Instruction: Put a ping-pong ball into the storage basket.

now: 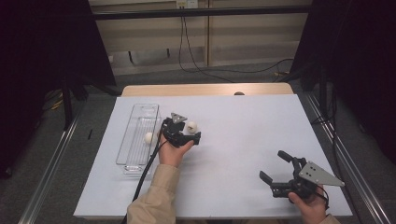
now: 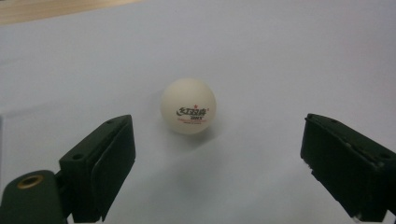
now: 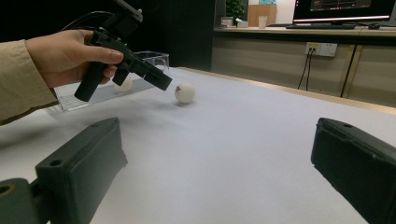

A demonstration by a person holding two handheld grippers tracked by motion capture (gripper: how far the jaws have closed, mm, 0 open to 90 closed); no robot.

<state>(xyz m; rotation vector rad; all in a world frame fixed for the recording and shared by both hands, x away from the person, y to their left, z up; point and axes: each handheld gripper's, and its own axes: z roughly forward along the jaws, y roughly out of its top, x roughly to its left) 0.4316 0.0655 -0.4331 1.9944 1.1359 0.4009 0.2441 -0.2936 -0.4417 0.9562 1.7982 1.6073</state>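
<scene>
Left gripper view: ball bears red-and-black logo, unreadable.

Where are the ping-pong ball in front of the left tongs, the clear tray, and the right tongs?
ping-pong ball (image 2: 188,106), left gripper view, on its printed front.
clear tray (image 1: 132,140), high view, on its ribbed floor.
right tongs (image 1: 276,167), high view, midway between the open jaw tips.

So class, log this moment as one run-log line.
left tongs: open, short of ball | second ball: beside clear tray | right tongs: open, nothing between
</scene>
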